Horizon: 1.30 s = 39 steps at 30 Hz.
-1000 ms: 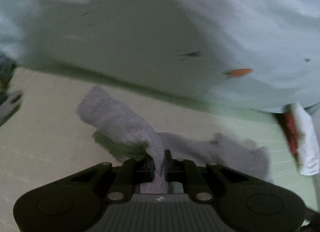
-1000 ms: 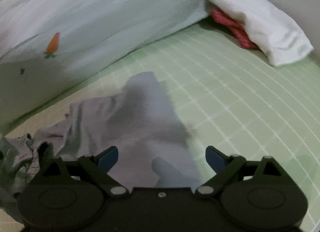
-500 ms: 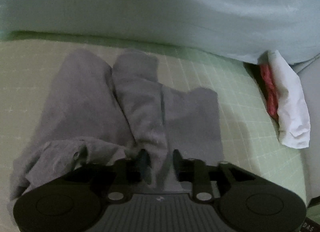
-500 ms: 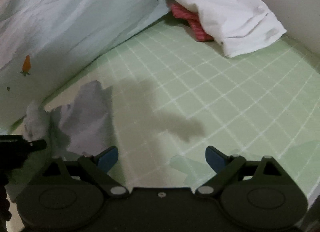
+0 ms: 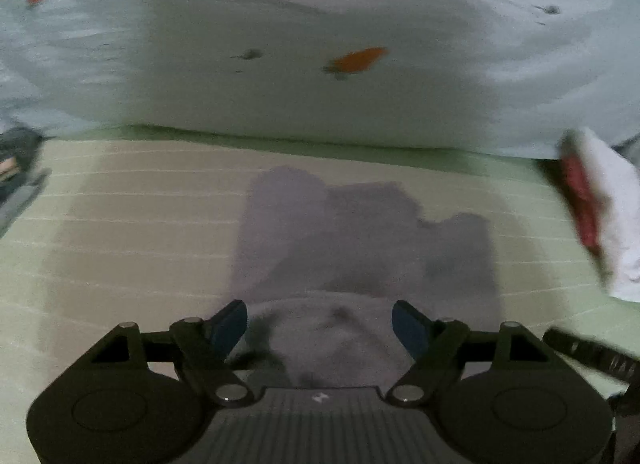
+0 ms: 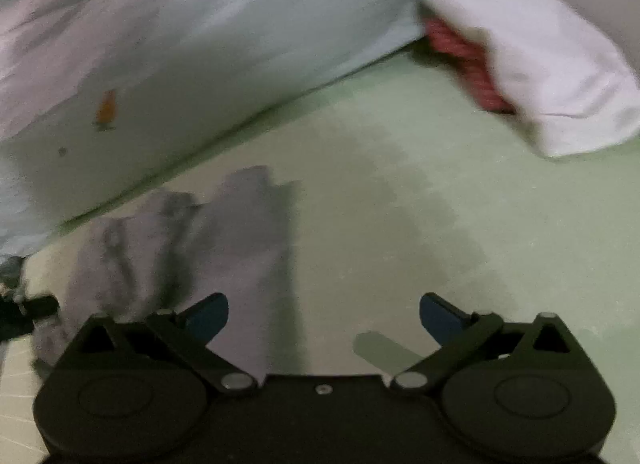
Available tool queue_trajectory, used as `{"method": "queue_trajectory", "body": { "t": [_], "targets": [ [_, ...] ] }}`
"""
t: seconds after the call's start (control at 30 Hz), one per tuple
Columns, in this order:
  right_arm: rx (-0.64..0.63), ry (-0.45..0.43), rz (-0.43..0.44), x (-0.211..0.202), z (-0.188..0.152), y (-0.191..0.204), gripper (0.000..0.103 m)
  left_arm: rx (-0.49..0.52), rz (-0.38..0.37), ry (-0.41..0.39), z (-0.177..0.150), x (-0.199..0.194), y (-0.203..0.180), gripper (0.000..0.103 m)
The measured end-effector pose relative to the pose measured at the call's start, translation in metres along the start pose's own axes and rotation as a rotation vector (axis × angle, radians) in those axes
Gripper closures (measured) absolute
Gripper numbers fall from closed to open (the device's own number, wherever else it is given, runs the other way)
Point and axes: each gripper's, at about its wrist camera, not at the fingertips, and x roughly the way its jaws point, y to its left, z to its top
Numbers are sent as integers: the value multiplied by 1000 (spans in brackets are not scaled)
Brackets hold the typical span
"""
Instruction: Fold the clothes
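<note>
From my right gripper, jaws opening wide over the green gridded mat with nothing between the blue pads. A rumpled grey garment lies at lower left, its edge reaching under the left pad. A pale carrot-print quilt rises behind; folded white and red cloths sit stacked at upper right.

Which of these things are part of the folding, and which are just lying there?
In the job:
- grey garment
- left gripper, jaws opening
- right gripper, jaws opening

Lying about:
- white cloth over red cloth
- carrot-print bedding
- green grid mat
</note>
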Motion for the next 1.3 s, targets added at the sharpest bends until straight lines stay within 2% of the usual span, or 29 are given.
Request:
{"method": "queue_trajectory", "body": {
  "t": [0.13,0.2,0.27,0.37,0.47,0.53,0.57,0.67,0.77,0.83,0.87,0.9,0.93,1.1,1.2,1.3],
  "targets": [
    [-28,-21,53,23,8,44,0,-47,42,-5,5,8,40,20],
    [-72,2,59,34,12,65,0,-79,75,20,9,16,55,20],
    [-119,23,63,44,16,87,0,-82,62,35,14,27,68,20],
    [-196,35,42,59,17,109,2,-85,104,65,20,43,77,19],
    [-179,105,54,80,20,123,11,-102,99,116,17,59,86,19],
    [-173,141,57,92,19,131,25,-123,86,142,16,67,90,19],
    [-172,156,53,97,18,135,26,-133,79,154,15,72,92,19],
    [-173,186,63,107,16,141,34,-115,73,163,15,79,93,19],
    [-175,205,80,109,13,144,47,-112,72,170,15,83,90,18],
    [-179,210,103,109,11,146,68,-110,71,174,14,83,87,18],
    [-189,210,110,108,11,148,74,-109,72,175,13,83,86,18],
    [-203,206,113,106,10,149,86,-106,74,176,12,83,85,18],
    [-219,200,117,104,9,151,91,-103,76,176,12,83,83,18],
    [-304,142,134,90,9,160,95,-90,86,178,11,82,81,18],
    [-379,54,147,70,15,167,95,-81,79,178,12,79,76,18],
    [-455,-53,160,39,25,169,95,-63,37,172,13,73,69,18]
  ]
}}
